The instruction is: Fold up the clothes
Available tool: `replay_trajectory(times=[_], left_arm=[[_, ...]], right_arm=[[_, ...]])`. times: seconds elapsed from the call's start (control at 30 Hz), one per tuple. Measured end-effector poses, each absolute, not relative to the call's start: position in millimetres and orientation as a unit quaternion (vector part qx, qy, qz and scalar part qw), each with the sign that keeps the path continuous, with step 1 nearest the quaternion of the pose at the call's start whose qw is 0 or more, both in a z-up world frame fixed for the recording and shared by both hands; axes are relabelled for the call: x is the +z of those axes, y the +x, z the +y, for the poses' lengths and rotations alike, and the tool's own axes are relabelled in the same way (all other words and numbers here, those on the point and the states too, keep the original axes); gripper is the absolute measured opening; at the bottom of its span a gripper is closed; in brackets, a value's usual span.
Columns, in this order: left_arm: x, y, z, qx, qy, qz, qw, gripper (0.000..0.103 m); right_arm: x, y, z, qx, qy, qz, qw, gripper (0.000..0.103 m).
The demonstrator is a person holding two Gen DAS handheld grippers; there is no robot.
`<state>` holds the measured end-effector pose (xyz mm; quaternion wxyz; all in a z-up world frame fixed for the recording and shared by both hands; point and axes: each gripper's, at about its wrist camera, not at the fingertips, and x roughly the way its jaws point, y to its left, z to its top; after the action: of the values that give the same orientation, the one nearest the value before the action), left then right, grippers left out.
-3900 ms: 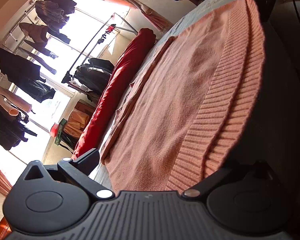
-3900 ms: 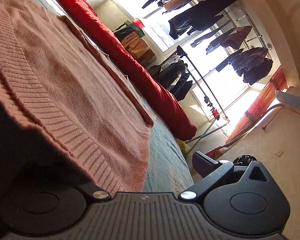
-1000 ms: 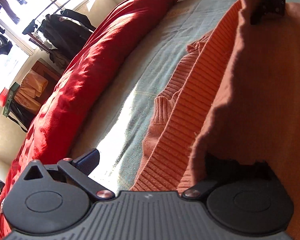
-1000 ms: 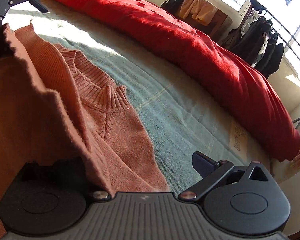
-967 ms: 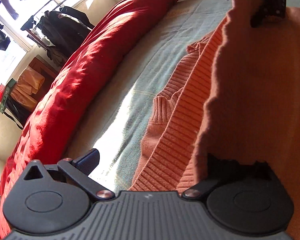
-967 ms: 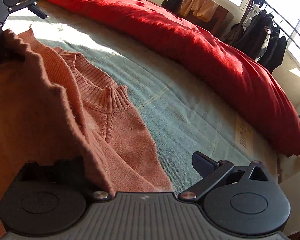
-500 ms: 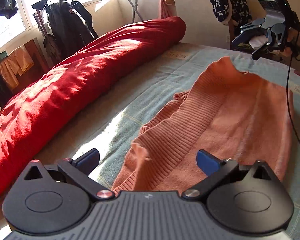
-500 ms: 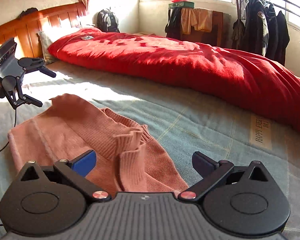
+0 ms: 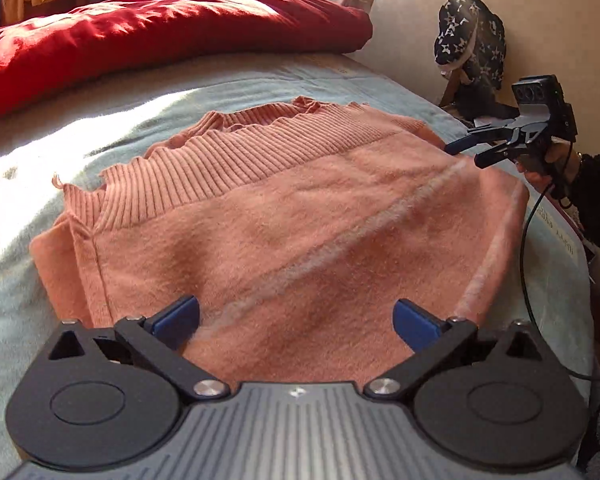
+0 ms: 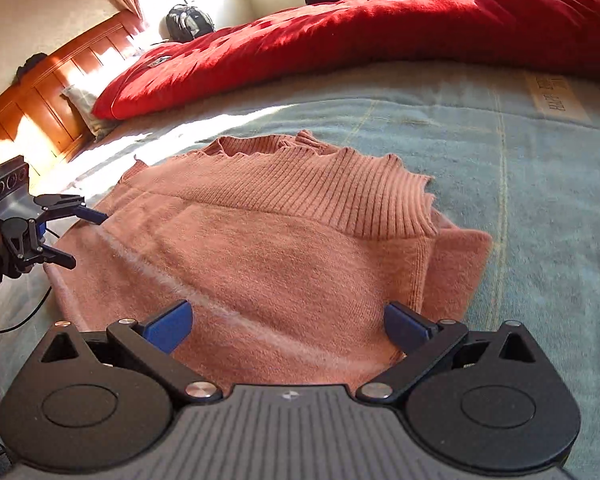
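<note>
A: L wrist view first, going left to right. What've we got?

B: Red duvet (image 9: 160, 28) runs from 9 to 12 o'clock along the far side of the bed. Pale blue-grey blanket (image 9: 16, 280) covers the mattress. The pink sweater (image 9: 300, 208) lies folded in the centre on that blanket, ribbed band across its far edge at approx 12, sunlit at the 10 o'clock side.

A: And the left gripper?

B: Left gripper (image 9: 296, 318) is at 6 o'clock, blue fingertips (image 9: 178, 314) spread wide, nothing between them except the sweater's near edge lying beneath. Released. Can't tell whether the pads touch the knit.

A: Right side of that view?

B: At 2–3 o'clock the right gripper (image 9: 466, 151) is seen from outside, a hand (image 9: 540, 160) w/ a dark sleeve behind it. Its tips sit just at the sweater's corner, jaws apart. A star-print dark cloth (image 9: 470, 36) hangs by the wall at 1 o'clock.

A: Now the R wrist view.

B: At 9 o'clock there's the left gripper (image 10: 82, 234) from outside, jaws parted, upper tip just at the sweater's (image 10: 284, 248) edge. Wooden headboard (image 10: 40, 92) at 10, a dark backpack (image 10: 190, 22) at 11. Sweater in the centre again, ribbed band at 12, a folded flap sticking out at 3. Duvet (image 10: 380, 28) across 11 to 2. Blanket (image 10: 540, 200) to the right has a printed label (image 10: 556, 96) at 2 o'clock.

A: Right gripper's own state?

B: Right gripper (image 10: 286, 322) at 6 o'clock, blue tips wide apart, holding nothing, sweater's near edge below
</note>
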<state>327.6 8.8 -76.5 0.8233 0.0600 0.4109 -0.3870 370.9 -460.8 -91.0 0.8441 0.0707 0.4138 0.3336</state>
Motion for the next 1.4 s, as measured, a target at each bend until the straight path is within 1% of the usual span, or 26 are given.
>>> replay_trajectory(times=[0.13, 0.23, 0.33, 0.47, 0.53, 0.63, 0.77, 0.9, 1.0, 1.07, 1.27, 1.4], left_arm=[[-70, 296, 20, -0.38, 0.067, 0.397, 0.833, 0.102], [-66, 291, 21, -0.384, 0.05, 0.389, 0.836, 0.102], [-63, 291, 19, -0.39, 0.026, 0.383, 0.837, 0.102], [-66, 278, 26, -0.373, 0.015, 0.386, 0.844, 0.102], [-67, 272, 30, -0.365, 0.01, 0.387, 0.847, 0.102], [-69, 262, 36, -0.352, 0.002, 0.388, 0.852, 0.102], [-71, 250, 43, -0.333, -0.011, 0.388, 0.859, 0.102], [-71, 260, 63, -0.283, -0.087, 0.363, 0.883, 0.102], [-88, 266, 83, -0.252, -0.17, 0.379, 0.874, 0.102], [-98, 268, 94, -0.239, -0.218, 0.39, 0.862, 0.102], [-99, 262, 105, -0.295, -0.264, 0.358, 0.846, 0.102], [-105, 283, 104, -0.312, -0.284, 0.369, 0.828, 0.102]], right_arm=[[-74, 339, -467, 0.316, 0.094, 0.383, 0.863, 0.103], [-61, 323, -458, 0.36, 0.138, 0.361, 0.849, 0.103], [-64, 306, -444, 0.379, 0.148, 0.363, 0.838, 0.103], [-100, 280, -444, 0.333, 0.136, 0.422, 0.832, 0.103], [-107, 257, -454, 0.328, 0.156, 0.407, 0.838, 0.103], [-101, 243, -458, 0.316, 0.169, 0.413, 0.837, 0.103], [-80, 241, -457, 0.298, 0.143, 0.385, 0.862, 0.103], [-79, 255, -464, 0.254, 0.142, 0.364, 0.885, 0.103], [-97, 267, -475, 0.239, 0.189, 0.375, 0.875, 0.103], [-105, 266, -478, 0.26, 0.224, 0.374, 0.861, 0.103], [-114, 264, -489, 0.318, 0.295, 0.358, 0.827, 0.103], [-127, 285, -496, 0.343, 0.358, 0.362, 0.789, 0.103]])
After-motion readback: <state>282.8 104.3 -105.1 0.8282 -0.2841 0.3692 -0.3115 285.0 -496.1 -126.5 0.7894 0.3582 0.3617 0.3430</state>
